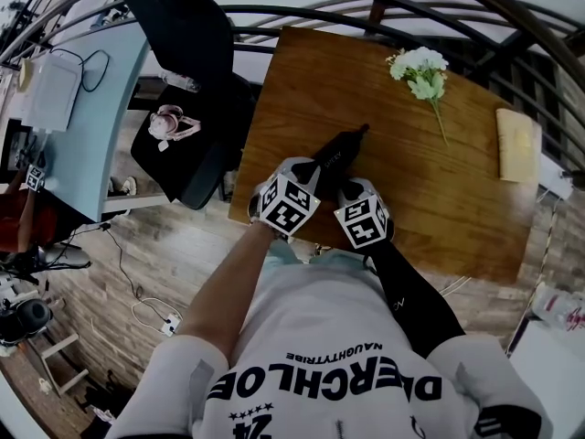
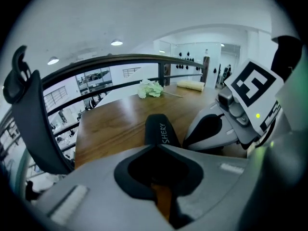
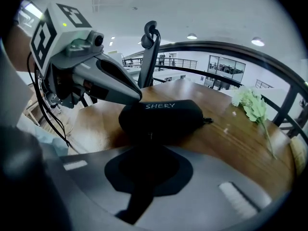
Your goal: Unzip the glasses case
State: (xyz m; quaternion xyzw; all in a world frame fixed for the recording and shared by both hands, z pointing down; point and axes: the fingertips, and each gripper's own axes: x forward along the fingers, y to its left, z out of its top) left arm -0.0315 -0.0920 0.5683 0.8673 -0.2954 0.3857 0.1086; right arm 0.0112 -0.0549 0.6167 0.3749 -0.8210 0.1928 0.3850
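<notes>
A black glasses case marked SHERY lies on the wooden table near its front edge. My left gripper comes at the case's near left end, and its jaws are shut on that end. From the right gripper view, the left gripper's fingers sit on the case's top left corner. My right gripper stands close beside it, against the case's long side. Its jaws are shut, with a dark zipper pull running down between them from the small slider.
A bunch of white flowers lies at the table's far side and a folded yellow cloth at its right end. A black office chair and a light blue desk stand left of the table. A curved railing runs behind it.
</notes>
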